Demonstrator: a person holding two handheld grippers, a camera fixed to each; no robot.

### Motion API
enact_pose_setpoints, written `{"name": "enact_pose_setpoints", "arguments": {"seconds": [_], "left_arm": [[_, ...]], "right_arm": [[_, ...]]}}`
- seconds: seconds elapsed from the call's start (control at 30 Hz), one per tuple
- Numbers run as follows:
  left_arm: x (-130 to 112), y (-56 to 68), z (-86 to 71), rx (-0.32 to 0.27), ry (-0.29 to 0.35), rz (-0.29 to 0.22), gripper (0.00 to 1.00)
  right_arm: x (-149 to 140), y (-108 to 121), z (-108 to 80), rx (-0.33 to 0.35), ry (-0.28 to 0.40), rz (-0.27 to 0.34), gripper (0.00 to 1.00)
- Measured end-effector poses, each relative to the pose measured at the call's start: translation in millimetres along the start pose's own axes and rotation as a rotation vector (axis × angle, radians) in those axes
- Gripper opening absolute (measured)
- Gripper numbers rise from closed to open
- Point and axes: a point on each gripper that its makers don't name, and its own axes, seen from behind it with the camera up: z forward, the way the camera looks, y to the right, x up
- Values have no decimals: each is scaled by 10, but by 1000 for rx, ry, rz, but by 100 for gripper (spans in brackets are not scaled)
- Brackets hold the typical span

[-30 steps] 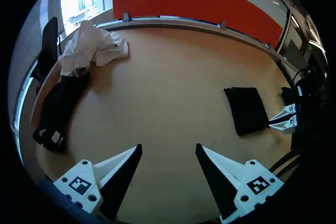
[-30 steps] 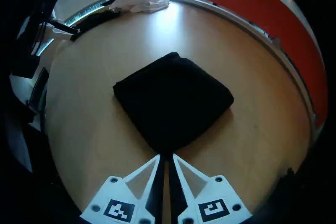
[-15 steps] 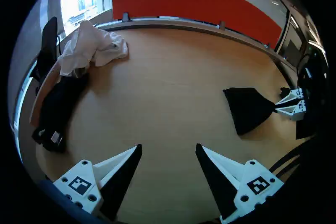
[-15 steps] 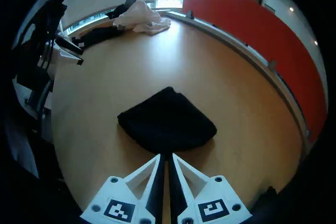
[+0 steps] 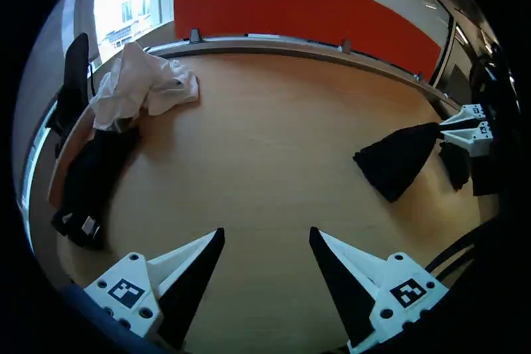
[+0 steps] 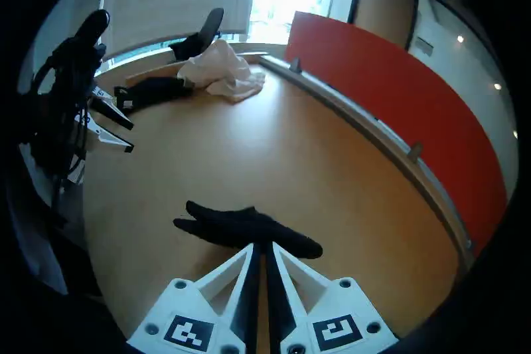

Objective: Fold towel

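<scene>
Towel count first: you have one black cloth towel (image 5: 395, 158) in the left gripper view, at the right side of the one round wooden table (image 5: 265, 135). It is drawn up into a dark wedge. Its narrow tip is pinched in your right gripper (image 5: 441, 127) at the far right, and its wide end hangs down to the tabletop. A small dark shape lies just right of it, and you cannot tell what it is. Your left gripper (image 5: 265, 234) sits near, over bare wood, with its two fingers spread wide and nothing between them. At the far left lie one white crumpled cloth (image 5: 143, 82) and one long black garment (image 5: 96, 168), which touch each other. One black office chair (image 5: 73, 78) stands past the table edge there. One red partition panel (image 5: 299, 8) runs along the far rim.

In the right gripper view the towel (image 6: 245, 228) is near and central. It is seen almost edge-on as a low, uneven dark strip with a ragged left end. Your right gripper (image 6: 265, 251) has its fingers closed to a thin gap, clamped on the towel's near edge. Your left gripper (image 6: 131, 138) shows at the left, fingers apart. The white cloth (image 6: 219, 72), the black garment (image 6: 149, 91) and the chair (image 6: 209, 25) are at the far side, and the red panel (image 6: 411, 101) is along the right. The table (image 6: 299, 155) lies beneath them.
</scene>
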Motion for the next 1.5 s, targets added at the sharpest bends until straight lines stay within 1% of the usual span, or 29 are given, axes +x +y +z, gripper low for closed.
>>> {"name": "enact_pose_setpoints", "arguments": {"seconds": [0.17,0.27,0.4,0.57,0.77,0.97,1.3,1.5], "left_arm": [[57,8,-15,-2,11,8,95],[85,20,-20,-5,18,9,95],[120,41,-25,-11,25,12,94],[153,65,-22,-16,31,18,94],[188,97,-2,-24,33,23,94],[228,124,13,-27,36,33,94],[265,165,59,-27,32,41,95],[295,194,80,-25,31,47,94]], "right_arm": [[208,110,-74,-16,35,1,5],[275,188,-146,-31,43,-6,5],[309,297,-252,-51,45,-12,5],[296,431,-367,-70,48,-2,5],[208,590,-465,-94,41,6,5],[92,798,-579,-121,32,28,5],[-194,1194,-812,-173,5,79,5],[-397,1446,-949,-208,-21,98,5]]}}
